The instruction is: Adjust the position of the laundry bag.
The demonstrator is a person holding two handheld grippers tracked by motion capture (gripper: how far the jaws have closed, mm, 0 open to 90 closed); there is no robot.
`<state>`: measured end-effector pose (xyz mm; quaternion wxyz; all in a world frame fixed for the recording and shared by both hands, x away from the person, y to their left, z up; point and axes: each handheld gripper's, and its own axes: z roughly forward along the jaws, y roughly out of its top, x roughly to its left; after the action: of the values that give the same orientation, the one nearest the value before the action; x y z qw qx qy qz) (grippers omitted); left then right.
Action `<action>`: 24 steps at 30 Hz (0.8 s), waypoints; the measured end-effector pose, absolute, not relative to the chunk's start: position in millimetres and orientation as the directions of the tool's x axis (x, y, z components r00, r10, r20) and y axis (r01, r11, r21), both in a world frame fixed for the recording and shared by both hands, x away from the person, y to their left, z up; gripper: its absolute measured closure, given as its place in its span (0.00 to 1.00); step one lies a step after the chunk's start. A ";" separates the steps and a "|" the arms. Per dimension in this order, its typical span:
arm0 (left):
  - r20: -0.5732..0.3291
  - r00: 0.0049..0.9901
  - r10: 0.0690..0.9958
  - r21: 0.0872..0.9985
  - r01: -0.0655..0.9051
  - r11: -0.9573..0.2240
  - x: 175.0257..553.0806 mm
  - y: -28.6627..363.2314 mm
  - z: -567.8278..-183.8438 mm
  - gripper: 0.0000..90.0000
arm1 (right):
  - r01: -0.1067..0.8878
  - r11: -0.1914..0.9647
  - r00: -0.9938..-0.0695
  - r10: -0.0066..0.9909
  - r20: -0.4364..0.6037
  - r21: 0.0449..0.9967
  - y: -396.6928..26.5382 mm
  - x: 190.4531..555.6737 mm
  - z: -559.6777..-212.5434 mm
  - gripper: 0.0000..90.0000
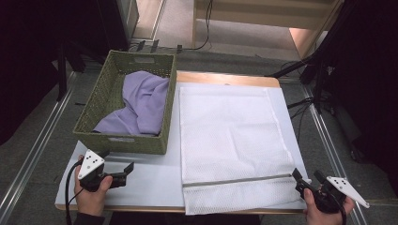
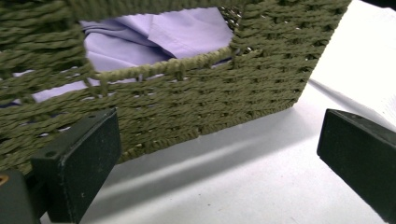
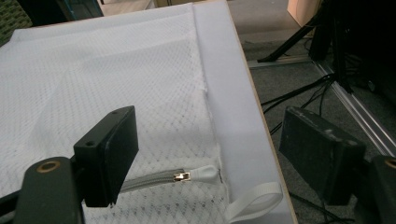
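risk, as we judge it: the right gripper point(image 3: 208, 154) could pinch loose mesh or the white loop point(image 3: 254, 201) instead of the zipper pull point(image 3: 182, 176), since all three crowd the same corner; a tug then drags the whole mesh laundry bag point(image 1: 232, 140) off the near edge of the table point(image 1: 141, 183). its jaws stand spread, nothing between the pads. the pull lies just below and between them, at the bag's near right corner. left gripper point(image 1: 123, 169) is spread wide, empty, near the basket point(image 1: 101, 98) holding the purple cloth point(image 1: 143, 101).
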<state>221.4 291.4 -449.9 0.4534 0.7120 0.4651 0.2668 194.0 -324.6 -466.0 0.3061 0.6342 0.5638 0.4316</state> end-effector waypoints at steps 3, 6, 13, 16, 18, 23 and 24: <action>-0.034 0.445 0.895 0.896 0.410 -0.170 219.8 282.8 -449.0 0.00 | 0.449 -0.171 -0.017 0.980 0.200 0.877 -323.4 195.0 -465.9 0.24; -0.034 0.462 0.886 0.896 0.407 -0.178 218.9 274.9 -449.2 0.00 | 0.449 -0.150 -0.022 0.984 0.179 0.881 -319.8 197.0 -464.8 0.26; -0.046 0.498 0.866 0.895 0.406 -0.186 217.5 235.3 -449.4 0.09 | 0.480 -0.137 -0.030 0.985 0.172 0.867 -314.9 209.2 -462.2 0.30; -0.034 0.504 0.863 0.888 0.411 -0.205 217.3 217.7 -452.9 0.15 | 0.503 -0.156 -0.031 0.980 0.198 0.850 -317.4 215.4 -459.7 0.33; -0.027 0.513 0.858 0.884 0.414 -0.219 217.8 202.8 -455.6 0.16 | 0.502 -0.138 -0.039 0.983 0.182 0.854 -319.9 224.0 -457.3 0.40; -0.010 0.510 0.860 0.870 0.428 -0.244 223.5 170.8 -459.1 0.18 | 0.481 -0.127 -0.086 0.978 0.191 0.868 -323.1 236.1 -456.7 0.48; -0.012 0.510 0.860 0.864 0.438 -0.248 225.6 164.9 -460.2 0.18 | 0.481 -0.127 -0.086 0.978 0.191 0.868 -323.1 236.1 -456.7 0.48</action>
<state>225.6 164.9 -460.2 0.4358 0.7518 0.4315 0.2421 236.1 -323.1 -456.7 0.2863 0.6124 0.5955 0.4340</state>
